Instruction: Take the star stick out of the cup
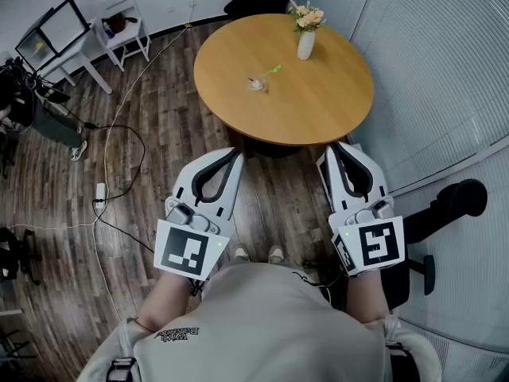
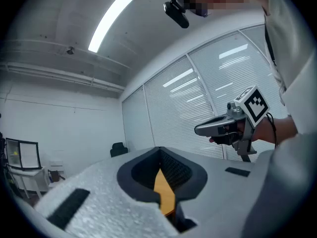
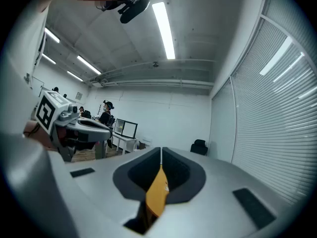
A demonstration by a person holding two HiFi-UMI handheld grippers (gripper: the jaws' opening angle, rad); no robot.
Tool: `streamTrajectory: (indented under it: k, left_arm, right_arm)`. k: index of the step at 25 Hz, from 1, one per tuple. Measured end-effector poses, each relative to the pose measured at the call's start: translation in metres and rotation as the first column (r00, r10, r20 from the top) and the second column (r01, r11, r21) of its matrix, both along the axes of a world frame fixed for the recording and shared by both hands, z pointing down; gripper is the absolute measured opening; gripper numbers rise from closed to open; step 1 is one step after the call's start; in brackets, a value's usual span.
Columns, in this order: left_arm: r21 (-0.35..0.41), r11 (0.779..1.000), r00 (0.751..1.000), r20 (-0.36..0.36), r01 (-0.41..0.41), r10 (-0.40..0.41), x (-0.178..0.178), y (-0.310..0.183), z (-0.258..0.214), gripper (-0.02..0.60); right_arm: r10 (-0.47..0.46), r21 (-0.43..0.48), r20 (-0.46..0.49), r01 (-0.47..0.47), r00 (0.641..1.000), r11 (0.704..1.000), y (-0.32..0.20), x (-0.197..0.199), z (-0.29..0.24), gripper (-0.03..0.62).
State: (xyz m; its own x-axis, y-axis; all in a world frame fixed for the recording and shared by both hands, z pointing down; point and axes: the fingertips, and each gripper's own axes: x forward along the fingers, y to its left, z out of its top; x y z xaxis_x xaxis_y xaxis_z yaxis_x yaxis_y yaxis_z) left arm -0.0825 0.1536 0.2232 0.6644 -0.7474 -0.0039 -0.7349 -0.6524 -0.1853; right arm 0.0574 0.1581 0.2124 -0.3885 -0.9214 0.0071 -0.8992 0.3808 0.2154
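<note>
While the white left gripper and right gripper hang empty, jaws pressed together, the thin green star stick leans in a small pale cup left of the white flower vase; a hasty pull could topple that cup.

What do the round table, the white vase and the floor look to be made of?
Table: wood or wood-look laminate, smooth satin finish; even honey colour with a soft sheen and no visible seams.
Vase: probably glazed ceramic; opaque white, but too small to be sure.
Floor: wood-look planks, either laminate or vinyl; staggered plank seams and mixed brown grain.
</note>
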Motion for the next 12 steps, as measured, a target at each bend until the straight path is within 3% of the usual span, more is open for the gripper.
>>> streamTrajectory:
  k: [8,12]
  left_arm:
    - [0.012,1.0,0.999,-0.036,-0.027,0.028,0.011,-0.002,-0.01,0.02]
    - [0.003,1.0,1.0,-0.01,-0.028,0.028,0.019,-0.005,-0.007,0.02]
  right_arm:
    - [0.017,-0.01,0.041,-0.017,0.999,1.0,-0.006,0.013,0.003,0.034]
    - [0.015,0.001,0.033,-0.015,0.999,1.0,-0.011,0.021,0.002,0.034]
